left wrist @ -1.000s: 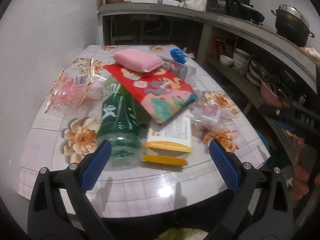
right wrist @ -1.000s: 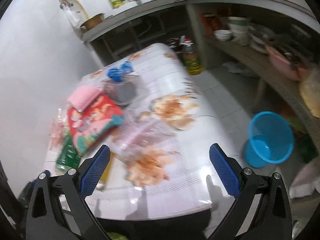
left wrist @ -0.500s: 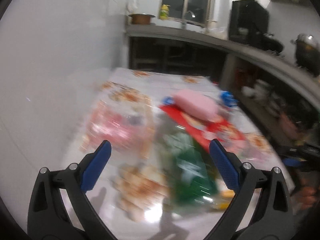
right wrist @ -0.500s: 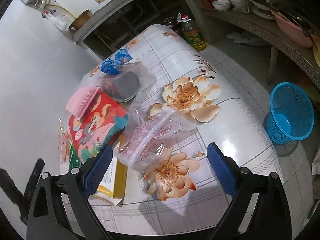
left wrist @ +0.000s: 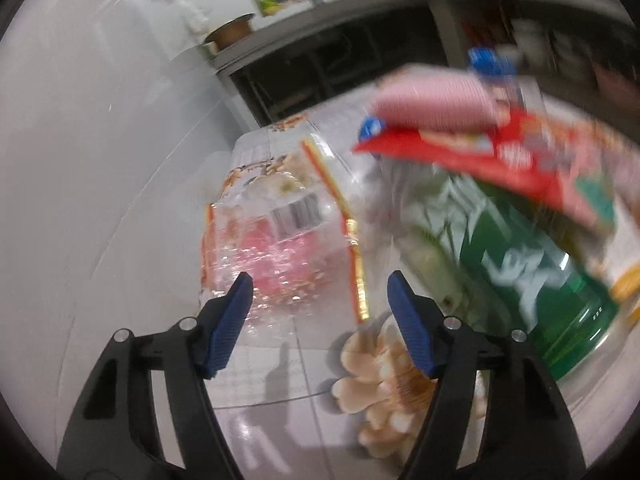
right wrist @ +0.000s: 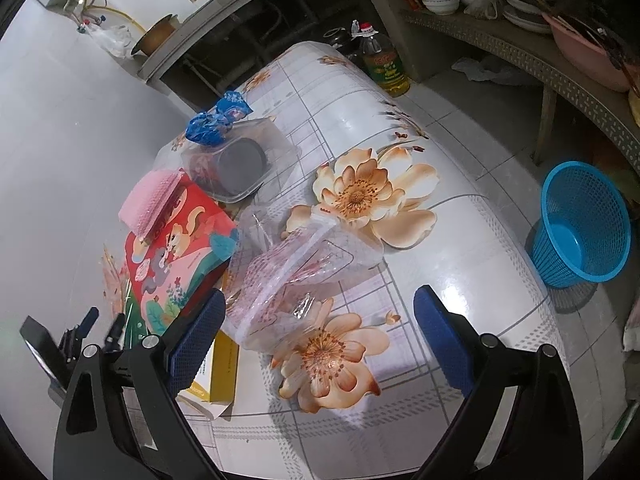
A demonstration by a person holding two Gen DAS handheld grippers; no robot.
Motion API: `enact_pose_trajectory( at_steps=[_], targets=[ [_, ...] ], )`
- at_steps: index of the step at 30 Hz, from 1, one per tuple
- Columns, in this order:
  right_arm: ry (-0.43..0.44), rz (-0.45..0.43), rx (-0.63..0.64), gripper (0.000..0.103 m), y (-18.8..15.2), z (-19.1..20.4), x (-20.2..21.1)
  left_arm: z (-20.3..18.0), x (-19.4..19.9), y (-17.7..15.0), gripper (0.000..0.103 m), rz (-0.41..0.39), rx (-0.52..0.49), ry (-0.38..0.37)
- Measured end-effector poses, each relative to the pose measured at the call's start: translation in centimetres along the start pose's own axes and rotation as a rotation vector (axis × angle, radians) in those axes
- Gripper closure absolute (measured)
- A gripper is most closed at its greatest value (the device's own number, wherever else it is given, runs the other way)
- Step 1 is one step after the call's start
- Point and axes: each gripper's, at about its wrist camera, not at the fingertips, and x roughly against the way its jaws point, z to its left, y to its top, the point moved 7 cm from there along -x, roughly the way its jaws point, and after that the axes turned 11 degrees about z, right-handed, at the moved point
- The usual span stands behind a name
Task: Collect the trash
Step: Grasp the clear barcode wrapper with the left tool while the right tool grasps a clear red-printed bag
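A crinkled clear wrapper (left wrist: 280, 240) with pink print, a barcode label and gold-and-red edge strips lies flat on the flower-patterned bench (left wrist: 280, 368), close to the white wall. The left gripper (left wrist: 320, 300) hangs over it with its blue-padded fingers (left wrist: 232, 320) partly spread and holding nothing; the wrapper's near edge sits between and just beyond their tips. To its right a green plastic bottle (left wrist: 528, 280) lies on its side under a red cartoon-printed bag (left wrist: 500, 156) topped by a pink sponge (left wrist: 432, 100); this view is blurred.

The right gripper (right wrist: 316, 336) hovers wide open and empty above a crumpled clear bag (right wrist: 296, 268) with pink print, which lies on the bench between its fingers (right wrist: 196, 344), nearer the left one. A yellow-and-white box (right wrist: 220, 372) lies just beside that finger. Farther back stand a clear plastic tub (right wrist: 240, 164) and a blue crumpled wrapper (right wrist: 216, 120). A blue basket (right wrist: 580, 228) stands on the floor beside the bench.
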Motion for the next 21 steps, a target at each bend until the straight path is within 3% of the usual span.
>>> enact_pose_trajectory(
  at_steps=[3,7,13,17,21],
  targets=[
    [0.0,0.005,-0.003,0.01,0.1,-0.2,-0.2,-1.1,-0.5,-0.4,0.037,-0.001,-0.074,0.014],
    [0.0,0.009,-0.005,0.01,0.1,-0.2,-0.5,-1.1,-1.1,-0.3,0.037,0.011,-0.079,0.016],
    [0.01,0.013,-0.008,0.01,-0.1,-0.3,-0.5,-0.7,-3.0,-0.1,0.039,0.05,-0.114,0.108],
    [0.04,0.023,-0.02,0.01,-0.1,-0.3,-0.6,-0.9,-3.7,-0.5,0.053,0.092,-0.114,0.097],
    [0.099,0.05,-0.053,0.013,0.1,-0.3,-0.9,-0.7,-4.4,-0.8,0.078,0.125,-0.075,0.068]
  ],
)
